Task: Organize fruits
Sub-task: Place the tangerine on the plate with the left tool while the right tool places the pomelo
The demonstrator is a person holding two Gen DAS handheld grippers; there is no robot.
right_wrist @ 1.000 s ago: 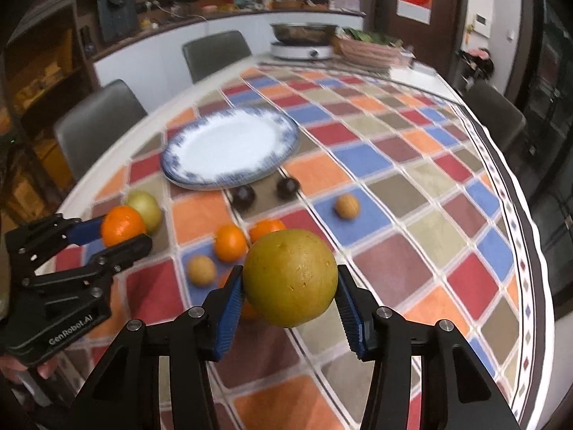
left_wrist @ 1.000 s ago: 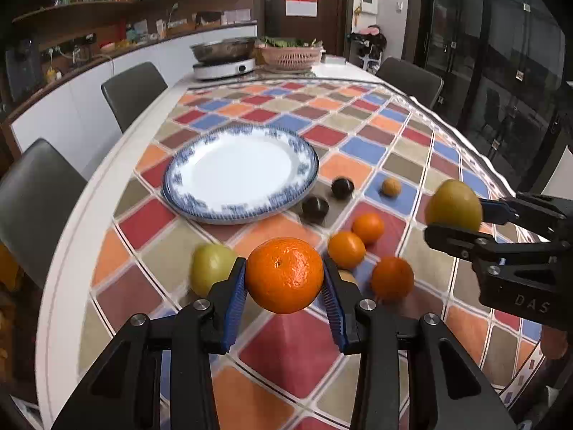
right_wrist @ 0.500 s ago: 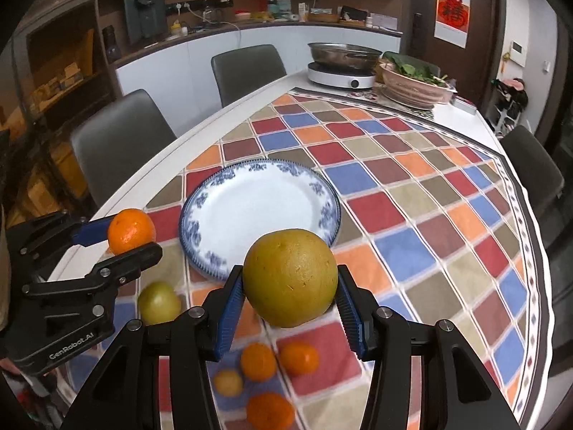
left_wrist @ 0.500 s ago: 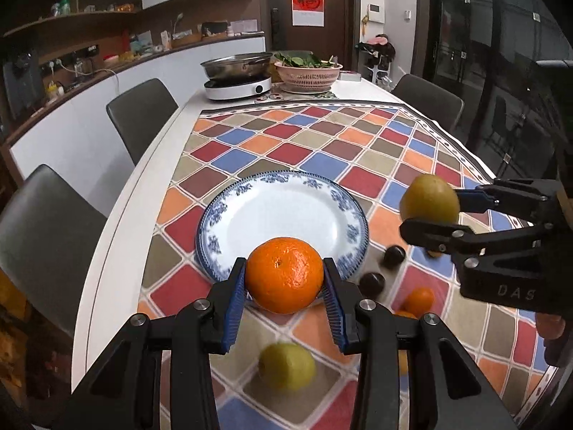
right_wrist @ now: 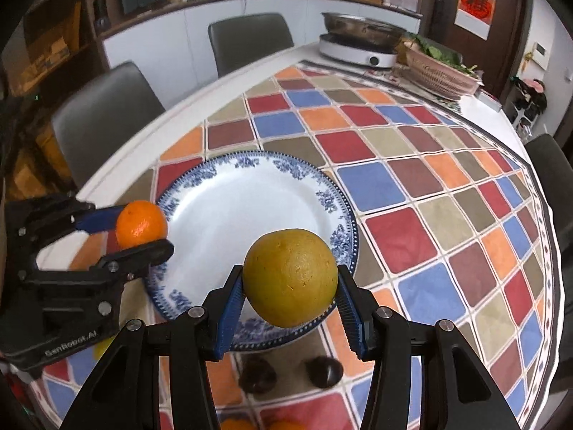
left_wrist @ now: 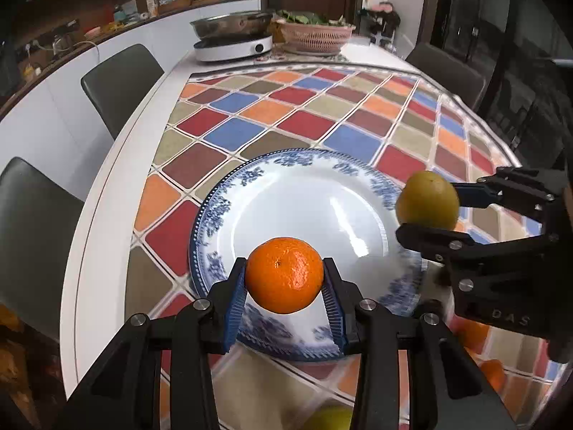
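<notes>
My left gripper (left_wrist: 284,286) is shut on an orange mandarin (left_wrist: 284,274) and holds it over the near rim of a white plate with a blue pattern (left_wrist: 304,165). My right gripper (right_wrist: 289,294) is shut on a yellow-green round fruit (right_wrist: 290,277), held above the plate's (right_wrist: 222,222) near right rim. In the right wrist view the left gripper (right_wrist: 139,229) and its mandarin (right_wrist: 141,223) hang at the plate's left edge. In the left wrist view the right gripper (left_wrist: 426,211) and its fruit (left_wrist: 427,200) hang at the plate's right edge.
Two dark round fruits (right_wrist: 258,376) (right_wrist: 324,371) lie just below the plate. Oranges (left_wrist: 492,372) and a green fruit (left_wrist: 327,418) lie on the chequered cloth nearer me. A cooker with a pan (left_wrist: 232,41) and a basket of greens (left_wrist: 315,34) stand at the far end. Chairs (left_wrist: 118,82) line the left side.
Both grippers have carried their fruits forward from over the loose fruit to the plate's near rim. The plate now looks much larger and the loose fruit has dropped to the bottom edge.
</notes>
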